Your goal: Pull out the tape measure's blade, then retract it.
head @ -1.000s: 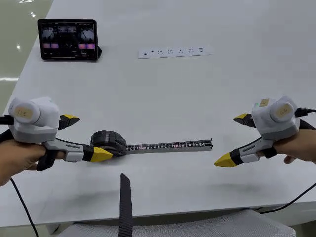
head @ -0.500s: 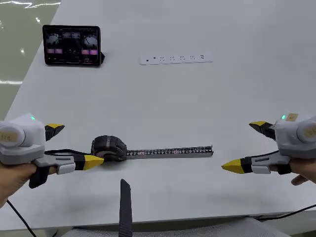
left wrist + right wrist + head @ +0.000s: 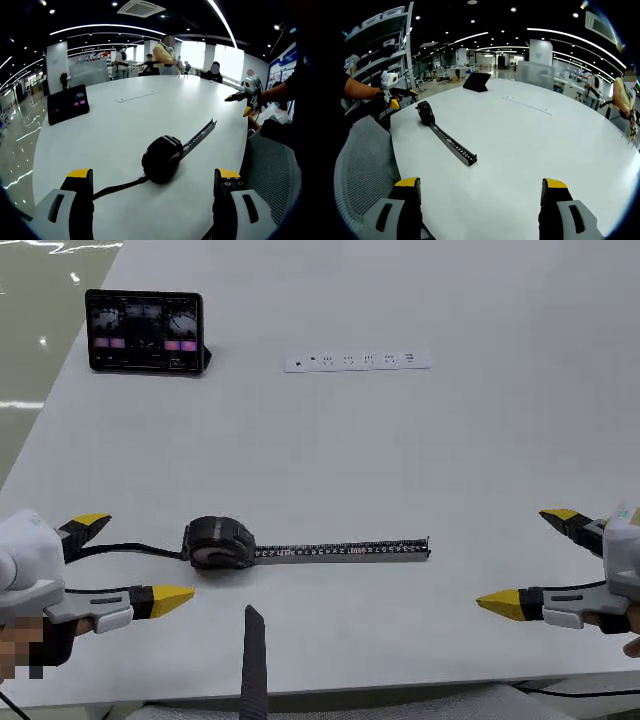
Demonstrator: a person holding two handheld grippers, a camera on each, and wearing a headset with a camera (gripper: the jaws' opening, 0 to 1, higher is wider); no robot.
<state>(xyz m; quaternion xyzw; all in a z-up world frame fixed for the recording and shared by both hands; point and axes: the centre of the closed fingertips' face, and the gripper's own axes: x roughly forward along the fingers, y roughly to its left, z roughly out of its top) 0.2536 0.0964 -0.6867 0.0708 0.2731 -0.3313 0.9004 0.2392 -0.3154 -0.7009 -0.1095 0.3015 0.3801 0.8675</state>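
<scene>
Head view has the tape measure (image 3: pixel 218 543) lying on the white surface (image 3: pixel 420 450), left of centre in the lower half of the frame. Its blade (image 3: pixel 340 551) is drawn out in a straight line toward the right, flat on the surface, with the end hook near the middle of the frame.

Your left gripper (image 3: pixel 135 558) sits at the lower left with its 2 jaws spread wide and nothing between them. It is near the case but not touching it, and the thin black cord (image 3: pixel 125 549) from the case runs between the jaws. Your right gripper (image 3: pixel 522 556) is at the lower right, jaws also spread and empty, well apart from the blade's hook.

Left gripper view agrees: the case lies just ahead between the yellow tips, free of both. Right gripper view has the hook end pointing toward you across bare surface.

So step 1, the pull-out, looks done: the blade stays extended with neither gripper on it, which suggests the lock is holding it. Step 2 is not yet done, since the blade has not gone back into the case. You would likely need to steady the case and release the lock, though I cannot make out the lock itself.
</scene>
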